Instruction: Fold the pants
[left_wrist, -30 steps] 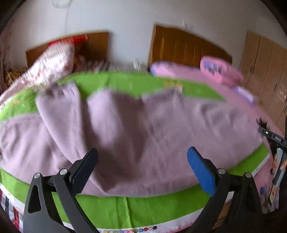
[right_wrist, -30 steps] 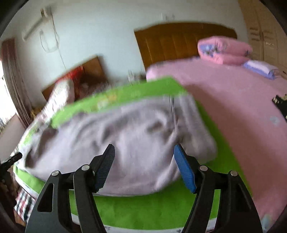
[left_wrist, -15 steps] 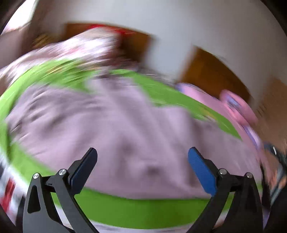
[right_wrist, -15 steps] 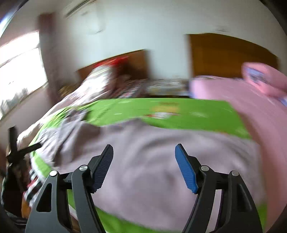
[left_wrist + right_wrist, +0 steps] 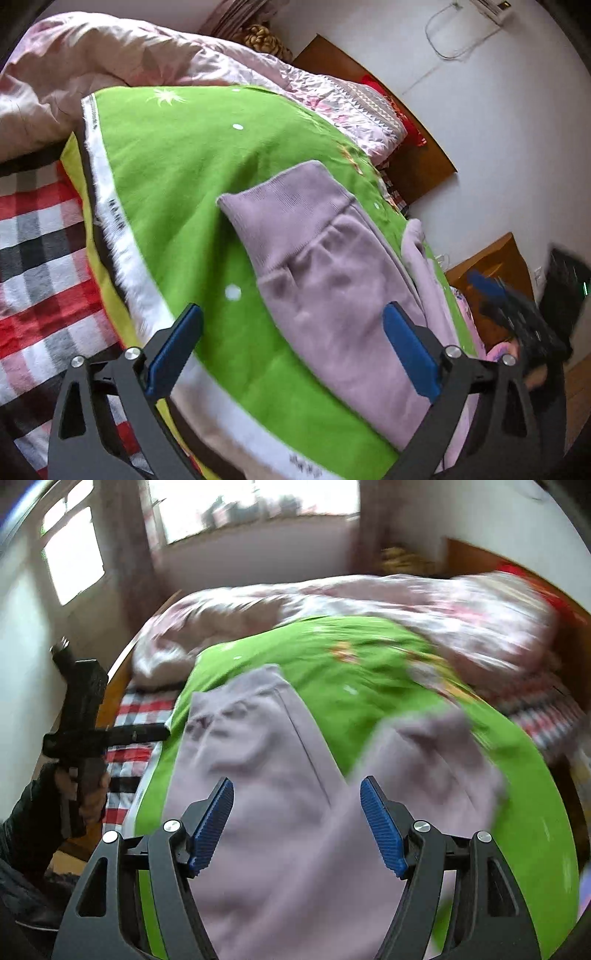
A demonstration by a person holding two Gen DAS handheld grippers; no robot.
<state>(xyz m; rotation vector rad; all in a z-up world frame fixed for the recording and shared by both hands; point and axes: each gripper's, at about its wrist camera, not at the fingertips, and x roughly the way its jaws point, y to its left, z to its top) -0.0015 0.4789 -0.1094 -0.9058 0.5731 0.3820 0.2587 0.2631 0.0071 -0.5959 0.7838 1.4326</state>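
Observation:
Lilac fleece pants (image 5: 332,280) lie on a green blanket (image 5: 177,162); a ribbed band end (image 5: 288,206) points away from me in the left wrist view. My left gripper (image 5: 291,343) is open and empty, hovering over the blanket edge beside that end. In the right wrist view the pants (image 5: 273,775) spread in two parts across the green blanket (image 5: 369,664). My right gripper (image 5: 297,823) is open and empty above their middle. The left gripper (image 5: 81,716) shows there at the left edge, held in a hand.
A crumpled pink quilt (image 5: 110,51) lies behind the blanket. A red, white and black checked sheet (image 5: 40,258) shows at the bed's edge. Wooden headboards (image 5: 369,92) stand against the white wall. A window (image 5: 258,506) is beyond the bed.
Both grippers have swung to the left along the bed. The views now look at the left end of the pants and the quilt. Both grippers stay open and empty.

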